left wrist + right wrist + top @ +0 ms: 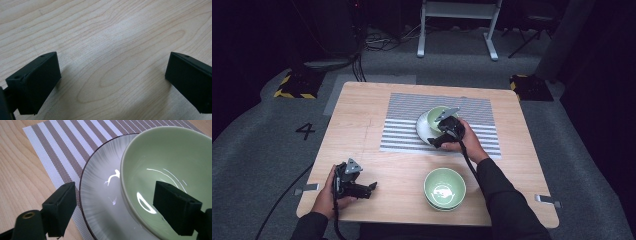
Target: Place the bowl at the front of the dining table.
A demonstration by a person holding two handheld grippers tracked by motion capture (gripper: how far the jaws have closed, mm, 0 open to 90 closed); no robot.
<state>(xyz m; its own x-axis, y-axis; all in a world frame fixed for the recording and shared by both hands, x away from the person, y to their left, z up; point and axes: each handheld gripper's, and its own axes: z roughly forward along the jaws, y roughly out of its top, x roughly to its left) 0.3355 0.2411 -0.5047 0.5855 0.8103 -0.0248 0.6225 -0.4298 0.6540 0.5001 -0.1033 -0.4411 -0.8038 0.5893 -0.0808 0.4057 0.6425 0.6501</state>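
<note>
A pale green bowl [438, 114] [170, 157] stands in a white plate [423, 127] [100, 185] on a striped placemat [407, 120] [57, 147] at the middle of the wooden table [362, 110]. My right gripper [438, 137] [115, 195] is open over the bowl's near side. One jaw hangs inside the bowl, the other above the plate's edge, and the rim lies between them untouched. My left gripper [372, 187] [112, 65] rests open at the front left, with bare wood [112, 30] between its jaws.
A second green bowl [445, 187] sits near the front edge at the right of centre, seemingly stacked in another bowl. The floor around the table is dark, with a white frame [457, 25] standing behind it.
</note>
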